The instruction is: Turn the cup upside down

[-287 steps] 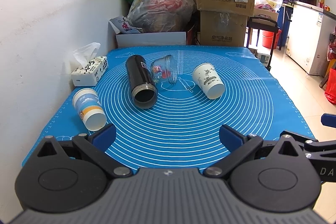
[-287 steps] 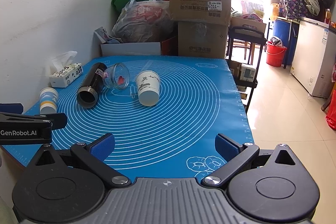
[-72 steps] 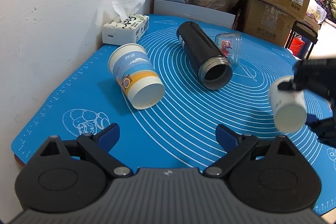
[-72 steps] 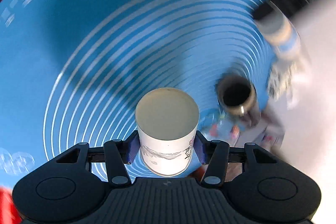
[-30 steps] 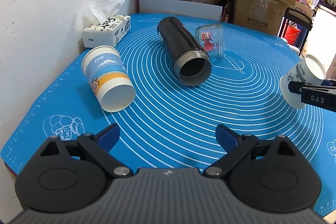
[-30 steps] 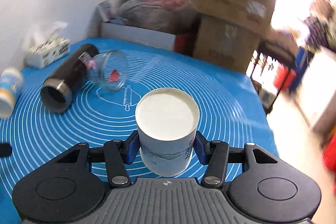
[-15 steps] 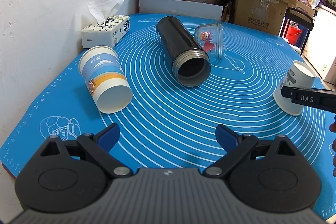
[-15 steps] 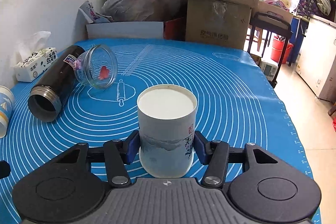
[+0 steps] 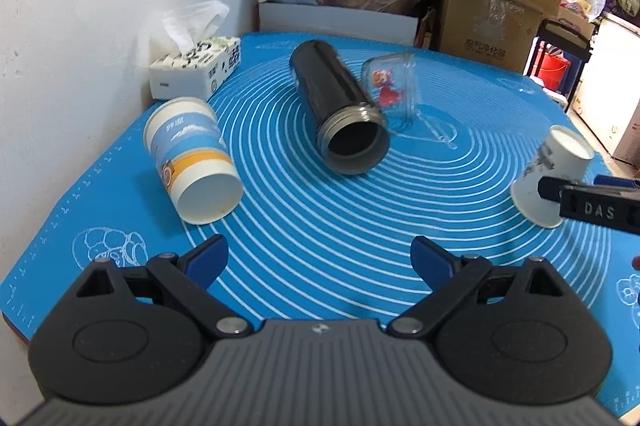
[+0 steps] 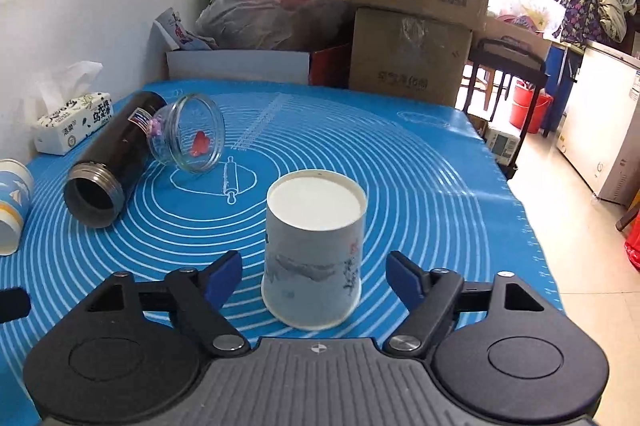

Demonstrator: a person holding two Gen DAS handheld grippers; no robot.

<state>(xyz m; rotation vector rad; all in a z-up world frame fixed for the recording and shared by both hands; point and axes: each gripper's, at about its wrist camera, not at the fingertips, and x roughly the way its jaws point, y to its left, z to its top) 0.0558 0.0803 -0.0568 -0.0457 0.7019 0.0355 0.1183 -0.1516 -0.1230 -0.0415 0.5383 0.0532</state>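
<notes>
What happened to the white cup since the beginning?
The right tool picked the white cup up off its side, turned it over, set it mouth-down on the blue mat and let go. The black flask, glass jar and striped cup stayed lying down.

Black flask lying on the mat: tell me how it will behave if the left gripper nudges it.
The black flask lies on its side on the blue mat, so it would probably roll sideways. It leans against the glass jar, which may roll too. Its metal-looking rim suggests a stiff, fairly heavy body. The left gripper is open and short of it.
</notes>
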